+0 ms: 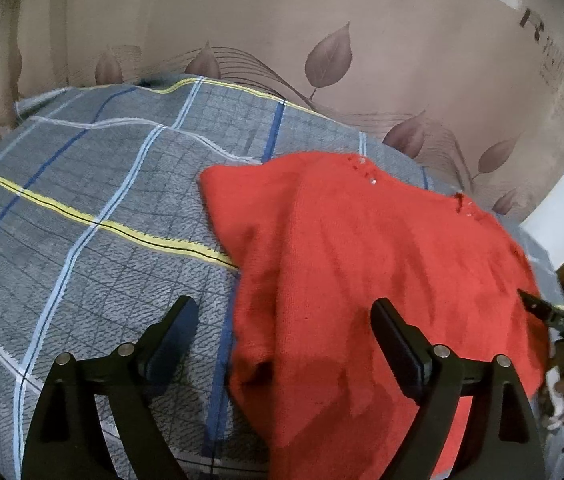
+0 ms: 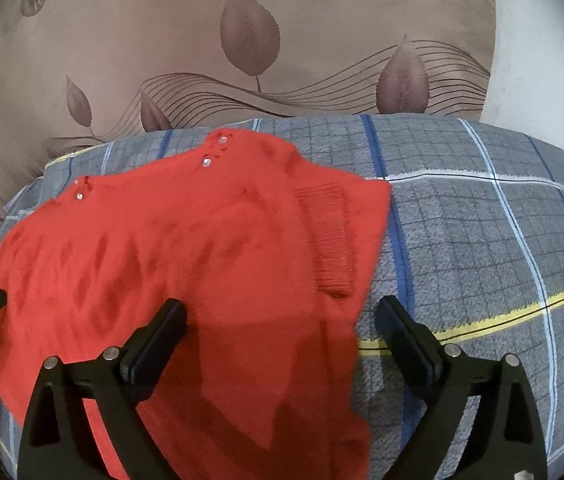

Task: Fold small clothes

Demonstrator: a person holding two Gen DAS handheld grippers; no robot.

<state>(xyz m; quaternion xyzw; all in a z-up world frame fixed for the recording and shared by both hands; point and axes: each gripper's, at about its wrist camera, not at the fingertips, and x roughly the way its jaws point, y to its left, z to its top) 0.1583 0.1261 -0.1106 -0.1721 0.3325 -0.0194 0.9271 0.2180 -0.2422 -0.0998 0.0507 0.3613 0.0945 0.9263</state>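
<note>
A small red knit sweater [image 1: 362, 264] lies spread on a grey plaid blanket [image 1: 94, 184], neckline with small shiny buttons toward the far side. In the right wrist view the sweater [image 2: 186, 248] has one sleeve folded in over its body, ribbed cuff [image 2: 330, 236] on top. My left gripper [image 1: 286, 312] is open, hovering over the sweater's left edge, one finger over the blanket and one over the knit. My right gripper [image 2: 282, 312] is open, hovering over the sweater's right edge. The right gripper's tip shows at the left wrist view's far right [image 1: 538, 308].
The plaid blanket [image 2: 482, 220] covers the surface and runs out to both sides of the sweater. A beige curtain with a leaf print [image 1: 322, 40] hangs right behind the far edge. A white wall [image 2: 534, 60] shows at the right.
</note>
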